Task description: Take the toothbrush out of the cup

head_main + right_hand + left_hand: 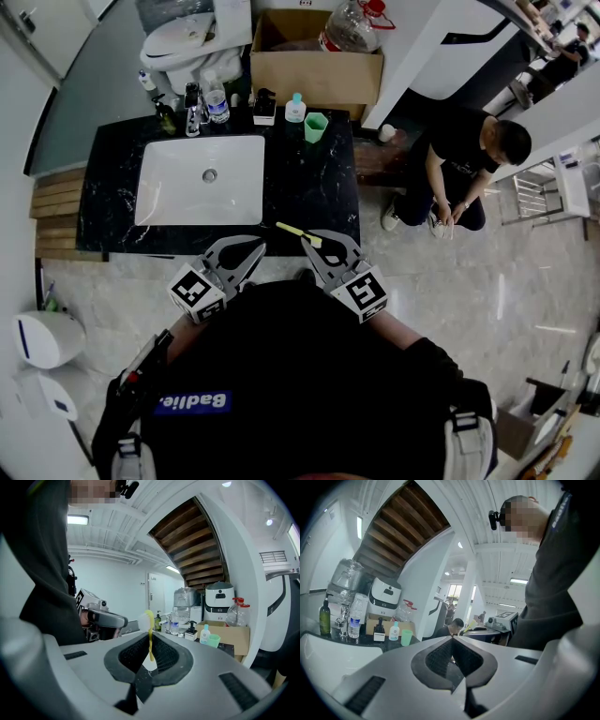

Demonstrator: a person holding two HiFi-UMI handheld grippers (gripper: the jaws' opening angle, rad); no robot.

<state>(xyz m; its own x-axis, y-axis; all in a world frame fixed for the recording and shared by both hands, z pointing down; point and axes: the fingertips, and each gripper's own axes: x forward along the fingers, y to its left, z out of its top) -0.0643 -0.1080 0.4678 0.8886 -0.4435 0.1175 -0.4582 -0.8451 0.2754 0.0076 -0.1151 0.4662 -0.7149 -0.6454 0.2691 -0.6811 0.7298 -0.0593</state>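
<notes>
The right gripper (315,244) grasps the yellow toothbrush (298,232) by its handle, jaws pinched on it. In the right gripper view the brush (149,632) rises between the pads with its bristle head on top. It hangs over the front edge of the counter (309,187), just right of the sink (150,192). The green cup (316,127) stands at the back edge, well apart from the brush and, as far as the small view lets me judge, empty. The left gripper (251,249) hovers beside the right one at the front edge, jaws clenched on nothing.

So the brush looks to be out of the cup already, and what remains is likely to finish the carry or set it down. The grip seems low on a thin handle, so the head could swing. The pinch should hold firm and the wrist steady. If it is laid down, the bare counter right of the sink suits, with the handle touching before the jaws part.
</notes>
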